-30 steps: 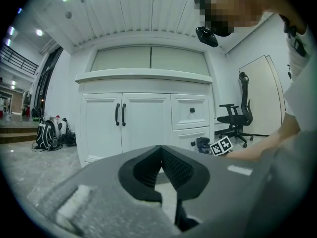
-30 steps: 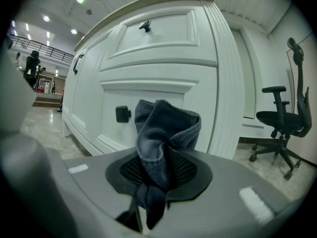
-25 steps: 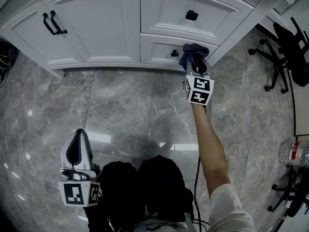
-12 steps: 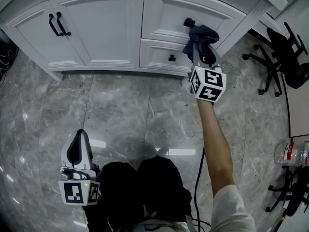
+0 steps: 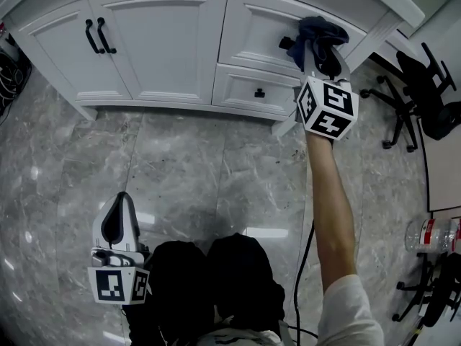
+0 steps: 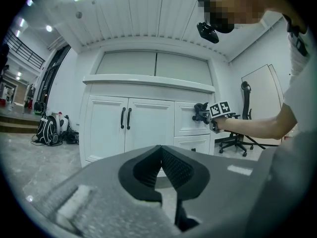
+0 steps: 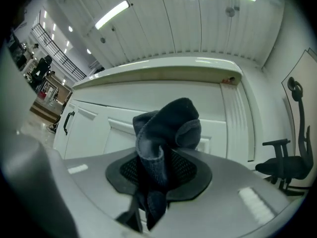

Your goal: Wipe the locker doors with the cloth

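A white cabinet fills the far side: two doors [image 5: 151,45] with black bar handles [image 5: 97,36] on the left, two drawer fronts on the right. My right gripper [image 5: 317,49] is shut on a bunched dark blue cloth [image 5: 320,34], which rests against the upper drawer front [image 5: 256,24] beside its black knob [image 5: 287,43]. In the right gripper view the cloth [image 7: 166,138] bulges out between the pads and hides the knob. My left gripper [image 5: 119,218] hangs low over the floor near the person's legs, jaws shut with nothing in them; its own view faces the cabinet [image 6: 148,128].
The floor is grey marble tile [image 5: 180,171]. The lower drawer [image 5: 256,92] has a small black knob. Black office chairs [image 5: 425,85] stand at the right, a plastic bottle [image 5: 425,233] lies further right, and dark bags [image 5: 11,67] sit at the left edge.
My right gripper has risen with the cloth from the lower drawer to the upper drawer front, beside its knob. The left gripper has stayed still.
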{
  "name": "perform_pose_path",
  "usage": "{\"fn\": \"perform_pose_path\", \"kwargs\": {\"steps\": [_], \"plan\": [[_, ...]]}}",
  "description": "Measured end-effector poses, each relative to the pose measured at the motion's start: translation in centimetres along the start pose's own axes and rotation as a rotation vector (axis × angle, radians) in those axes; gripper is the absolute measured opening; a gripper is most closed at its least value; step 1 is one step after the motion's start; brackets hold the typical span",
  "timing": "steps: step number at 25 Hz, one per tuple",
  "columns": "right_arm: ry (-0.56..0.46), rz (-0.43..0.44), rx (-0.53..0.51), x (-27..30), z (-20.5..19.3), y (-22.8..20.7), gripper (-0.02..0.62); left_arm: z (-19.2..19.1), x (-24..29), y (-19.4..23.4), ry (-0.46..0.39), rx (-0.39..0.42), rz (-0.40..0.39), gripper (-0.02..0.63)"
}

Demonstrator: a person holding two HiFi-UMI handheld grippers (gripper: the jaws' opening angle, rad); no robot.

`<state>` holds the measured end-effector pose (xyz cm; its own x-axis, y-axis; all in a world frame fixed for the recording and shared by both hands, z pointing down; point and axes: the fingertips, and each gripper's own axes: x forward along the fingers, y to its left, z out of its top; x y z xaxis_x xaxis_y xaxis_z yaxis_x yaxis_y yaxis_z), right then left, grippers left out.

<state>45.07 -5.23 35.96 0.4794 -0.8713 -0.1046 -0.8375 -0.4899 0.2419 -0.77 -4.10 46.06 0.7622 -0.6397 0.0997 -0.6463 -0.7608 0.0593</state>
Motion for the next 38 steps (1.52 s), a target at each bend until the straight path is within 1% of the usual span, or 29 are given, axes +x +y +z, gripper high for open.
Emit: {"fn": "perform_pose_path", "kwargs": {"steps": [3, 8, 10, 13, 23, 27, 29, 32, 38], "plan": [[-0.011, 0.028, -0.003, 0.5, 1.7, 1.8, 0.103, -0.3, 0.0, 0.0, 0.003, -0.007, -0.002, 0.002], [-0.021, 0.087, -0.022, 1.4, 3.0, 6.1, 0.103, -0.6, -0.1, 0.0, 0.004, -0.014, -0.003, 0.002], [-0.022, 0.110, -0.031, 1.9, 3.0, 8.0, 0.103, -0.7, -0.2, 0.2, 0.006, -0.016, 0.003, 0.002], [-0.005, 0.126, -0.011, 2.5, 2.1, 10.1, 0.103, -0.6, -0.4, 0.5, 0.005, -0.014, 0.011, 0.002], [0.101, 0.132, 0.028, 2.0, -5.8, 12.1, 0.103, -1.2, -0.5, 1.4, 0.019, -0.013, 0.017, 0.002], [0.101, 0.135, 0.026, 1.5, -7.3, 12.9, 0.101, -1.4, -0.3, 1.3, 0.020, -0.016, 0.014, 0.002], [0.116, 0.143, 0.038, 1.2, -8.3, 13.4, 0.101, -1.6, -0.3, 1.3, 0.025, -0.017, 0.017, 0.002], [0.170, 0.160, 0.055, 0.7, -11.2, 14.7, 0.101, -1.8, -0.4, 1.4, 0.030, -0.012, 0.020, 0.002], [0.249, 0.188, 0.049, 0.2, -17.5, 16.8, 0.101, -2.3, -0.3, 2.1, 0.047, -0.001, 0.032, 0.002]]}}
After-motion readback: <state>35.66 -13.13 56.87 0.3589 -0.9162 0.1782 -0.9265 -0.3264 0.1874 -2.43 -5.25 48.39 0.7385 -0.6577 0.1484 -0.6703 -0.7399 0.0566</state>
